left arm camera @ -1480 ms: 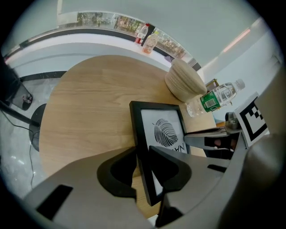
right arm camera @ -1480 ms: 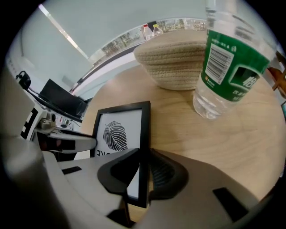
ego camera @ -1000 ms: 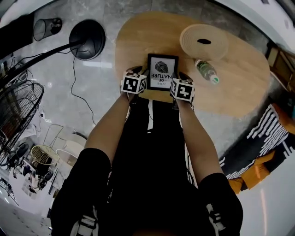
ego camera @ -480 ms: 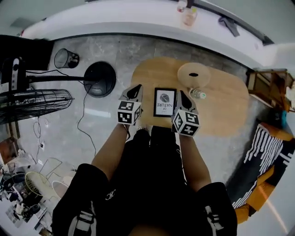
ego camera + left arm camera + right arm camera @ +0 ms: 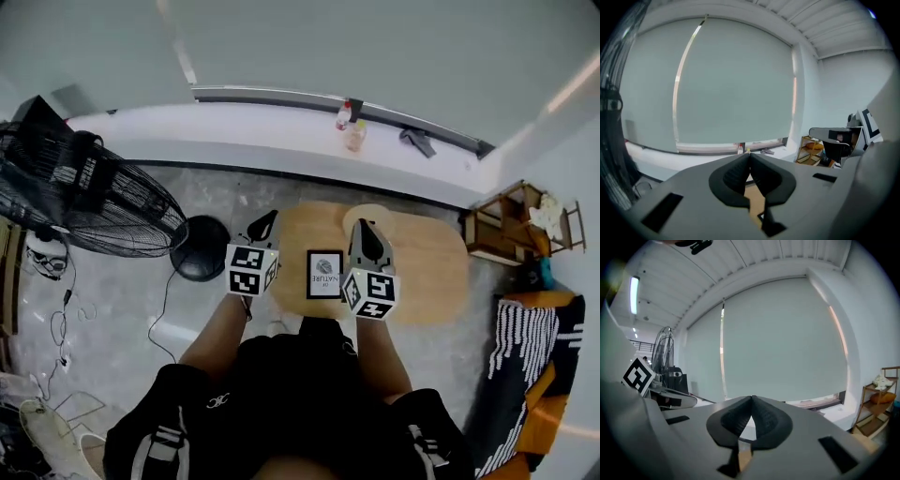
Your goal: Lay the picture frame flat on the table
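Note:
A black picture frame [image 5: 324, 274] with a white print lies face up near the front edge of the oval wooden table [image 5: 427, 272]. My left gripper [image 5: 266, 223] is held up to the frame's left and my right gripper [image 5: 362, 231] to its right, both apart from it. Each points forward at the window wall. In the left gripper view the jaws of my left gripper [image 5: 749, 154] are shut with nothing between them. The right gripper [image 5: 751, 399] in its own view is likewise shut and empty. Neither gripper view shows the frame.
A round woven mat [image 5: 375, 217] lies on the table behind my right gripper. A standing fan [image 5: 89, 197] with a black base [image 5: 200, 248] is on the floor to the left. A wooden shelf [image 5: 514, 225] stands right. Bottles [image 5: 352, 131] sit on the window sill.
Both grippers have left the frame's sides, risen and swung forward, with their jaws closed. The head view has pulled far back from the table. The frame stays where it lay.

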`<state>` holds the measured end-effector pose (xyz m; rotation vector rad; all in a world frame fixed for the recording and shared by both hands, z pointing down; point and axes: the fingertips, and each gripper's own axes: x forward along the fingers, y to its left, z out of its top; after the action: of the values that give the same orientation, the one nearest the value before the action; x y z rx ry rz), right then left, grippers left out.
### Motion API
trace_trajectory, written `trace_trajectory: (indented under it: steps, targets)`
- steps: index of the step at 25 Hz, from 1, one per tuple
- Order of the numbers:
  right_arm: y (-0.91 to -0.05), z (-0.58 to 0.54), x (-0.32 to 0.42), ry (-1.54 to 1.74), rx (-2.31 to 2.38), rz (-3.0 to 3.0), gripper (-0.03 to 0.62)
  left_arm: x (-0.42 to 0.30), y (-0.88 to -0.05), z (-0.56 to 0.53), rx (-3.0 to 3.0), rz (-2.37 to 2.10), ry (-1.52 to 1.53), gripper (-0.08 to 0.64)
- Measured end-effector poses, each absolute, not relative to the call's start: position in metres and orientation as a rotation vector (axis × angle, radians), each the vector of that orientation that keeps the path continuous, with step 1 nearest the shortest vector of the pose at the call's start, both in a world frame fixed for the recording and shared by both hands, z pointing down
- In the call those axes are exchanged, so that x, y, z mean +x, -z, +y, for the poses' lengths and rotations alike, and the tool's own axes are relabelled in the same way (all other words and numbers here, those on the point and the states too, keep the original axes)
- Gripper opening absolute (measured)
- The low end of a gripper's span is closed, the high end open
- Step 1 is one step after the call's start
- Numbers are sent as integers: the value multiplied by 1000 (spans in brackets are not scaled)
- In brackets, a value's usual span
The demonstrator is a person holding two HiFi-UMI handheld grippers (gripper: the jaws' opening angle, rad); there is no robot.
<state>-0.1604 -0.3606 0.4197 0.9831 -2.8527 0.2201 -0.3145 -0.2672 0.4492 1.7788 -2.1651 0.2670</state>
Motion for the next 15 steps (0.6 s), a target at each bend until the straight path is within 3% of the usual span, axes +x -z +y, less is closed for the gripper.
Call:
trace_trajectory:
  steps: [6, 15]
  targets:
    - [-371, -330, -150, -172, 1054, -2905, 12, -310, -368, -233, 1888, -2263, -201, 21]
    - [-339, -309, -131, -138, 1134, -2945, 14, -292, -342, -213, 1972, -2253, -166, 21]
